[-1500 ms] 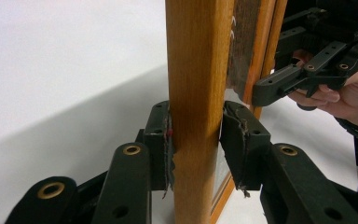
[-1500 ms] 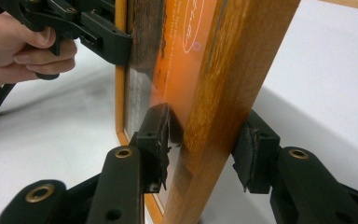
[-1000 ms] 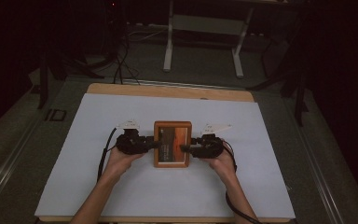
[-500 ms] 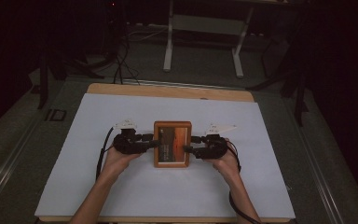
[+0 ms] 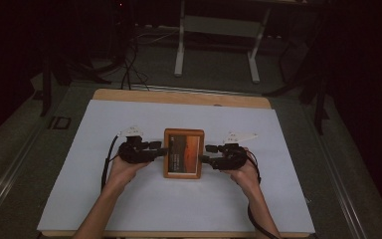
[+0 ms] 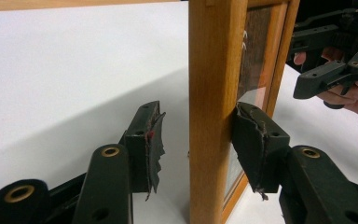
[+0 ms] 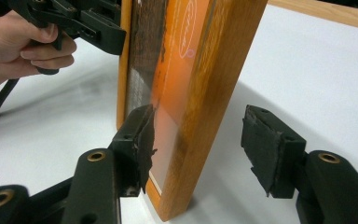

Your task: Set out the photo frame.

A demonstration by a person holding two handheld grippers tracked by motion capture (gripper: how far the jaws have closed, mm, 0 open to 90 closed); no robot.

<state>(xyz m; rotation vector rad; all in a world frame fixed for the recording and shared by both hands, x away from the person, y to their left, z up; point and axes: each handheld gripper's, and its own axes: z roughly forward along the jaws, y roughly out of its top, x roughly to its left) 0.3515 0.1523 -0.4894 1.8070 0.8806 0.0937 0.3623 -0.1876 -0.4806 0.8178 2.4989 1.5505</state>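
Release step: both sets of fingers, left gripper (image 6: 193,140) and right gripper (image 7: 196,149), just opening, stand apart astride the picture frame (image 5: 183,153) on the desk (image 5: 288,199); next, back both straight off.

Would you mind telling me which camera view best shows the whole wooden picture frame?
The high view: the wooden picture frame lies there entire, all four edges visible on the white table. The left gripper view gives a close look at one side rail, and the right gripper view at one rail and part of the orange picture.
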